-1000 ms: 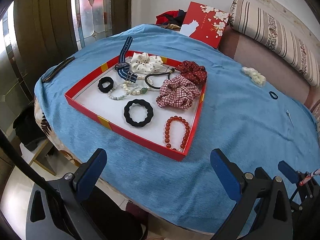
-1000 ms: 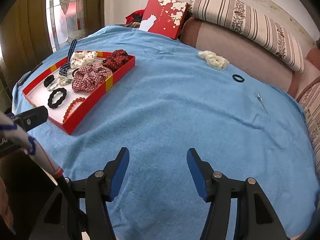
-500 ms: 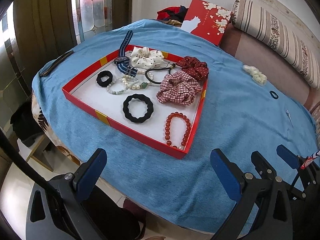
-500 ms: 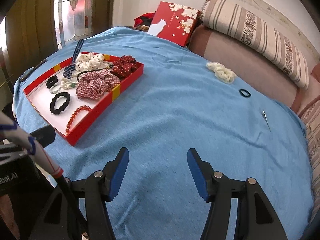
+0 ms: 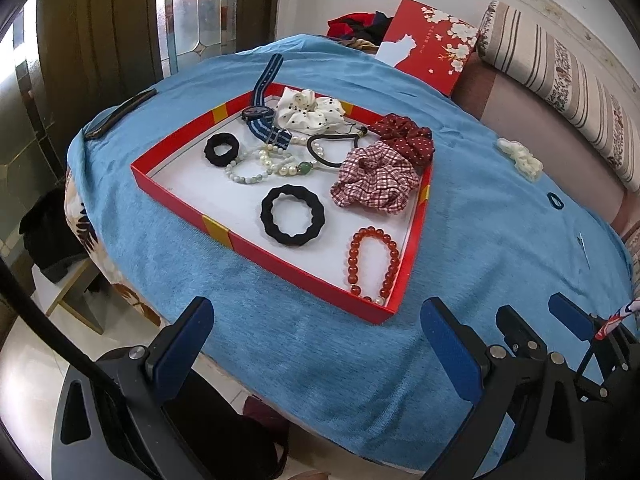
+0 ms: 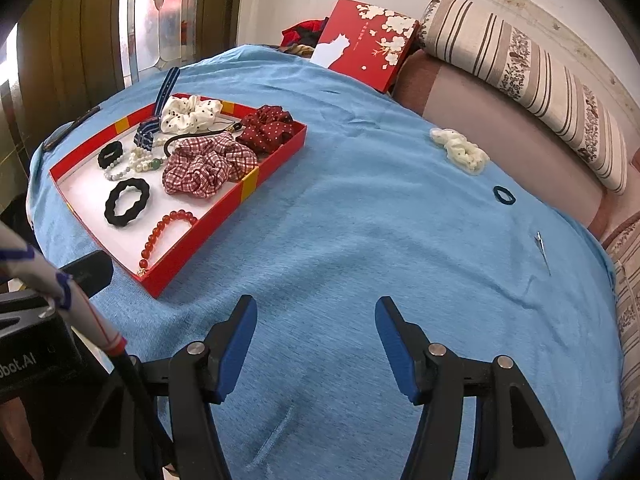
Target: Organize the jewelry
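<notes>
A red tray (image 5: 280, 256) (image 6: 208, 248) on the blue cloth holds scrunchies, bead bracelets, black hair ties and a striped watch. Among them are a plaid scrunchie (image 5: 376, 184) (image 6: 208, 166), a red bead bracelet (image 5: 374, 264) (image 6: 166, 236) and a large black hair tie (image 5: 292, 220) (image 6: 127, 202). Outside the tray lie a white scrunchie (image 6: 460, 150) (image 5: 520, 158), a small dark hair tie (image 6: 504, 195) (image 5: 555, 201) and a thin metal pin (image 6: 543, 250). My left gripper (image 5: 316, 328) hangs open before the tray's near edge. Over bare cloth my right gripper (image 6: 316, 320) is open and empty.
A red flowered box lid (image 6: 360, 48) leans at the table's far side against a striped cushion (image 6: 540, 80). A dark flat object (image 5: 120, 114) lies at the left table edge. The cloth (image 6: 380, 240) between tray and loose items is bare.
The right view has shifted slightly, so the tray and loose items sit a little lower and further right in it. The left view has barely changed. Both grippers stay open.
</notes>
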The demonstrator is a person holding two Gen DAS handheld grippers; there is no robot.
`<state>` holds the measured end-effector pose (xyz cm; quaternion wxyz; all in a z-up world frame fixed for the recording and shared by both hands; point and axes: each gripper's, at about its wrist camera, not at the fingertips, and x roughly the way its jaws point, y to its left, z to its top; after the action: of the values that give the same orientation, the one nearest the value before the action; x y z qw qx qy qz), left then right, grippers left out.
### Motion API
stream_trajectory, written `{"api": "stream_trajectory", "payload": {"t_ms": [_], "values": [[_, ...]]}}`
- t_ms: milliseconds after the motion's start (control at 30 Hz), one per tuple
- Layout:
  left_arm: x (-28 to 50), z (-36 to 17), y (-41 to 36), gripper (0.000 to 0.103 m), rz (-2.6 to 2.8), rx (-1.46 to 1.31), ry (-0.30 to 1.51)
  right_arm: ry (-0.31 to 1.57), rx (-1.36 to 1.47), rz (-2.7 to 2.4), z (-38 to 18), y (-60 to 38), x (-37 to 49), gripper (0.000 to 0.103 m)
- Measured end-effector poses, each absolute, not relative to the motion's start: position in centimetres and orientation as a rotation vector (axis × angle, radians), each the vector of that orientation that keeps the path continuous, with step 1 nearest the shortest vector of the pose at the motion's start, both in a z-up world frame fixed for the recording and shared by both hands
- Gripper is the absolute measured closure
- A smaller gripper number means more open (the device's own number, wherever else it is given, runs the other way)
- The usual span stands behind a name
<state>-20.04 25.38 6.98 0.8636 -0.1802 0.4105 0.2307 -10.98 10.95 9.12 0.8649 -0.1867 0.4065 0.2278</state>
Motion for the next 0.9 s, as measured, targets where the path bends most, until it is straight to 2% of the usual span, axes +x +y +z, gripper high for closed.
{"api": "stream_trajectory", "payload": {"t_ms": [900], "values": [[-19.5, 6.0, 26.1, 0.000, 0.508, -0.384, 0.871, 0.859, -0.411, 0.507, 8.5, 12.1, -10.4, 0.037]]}}
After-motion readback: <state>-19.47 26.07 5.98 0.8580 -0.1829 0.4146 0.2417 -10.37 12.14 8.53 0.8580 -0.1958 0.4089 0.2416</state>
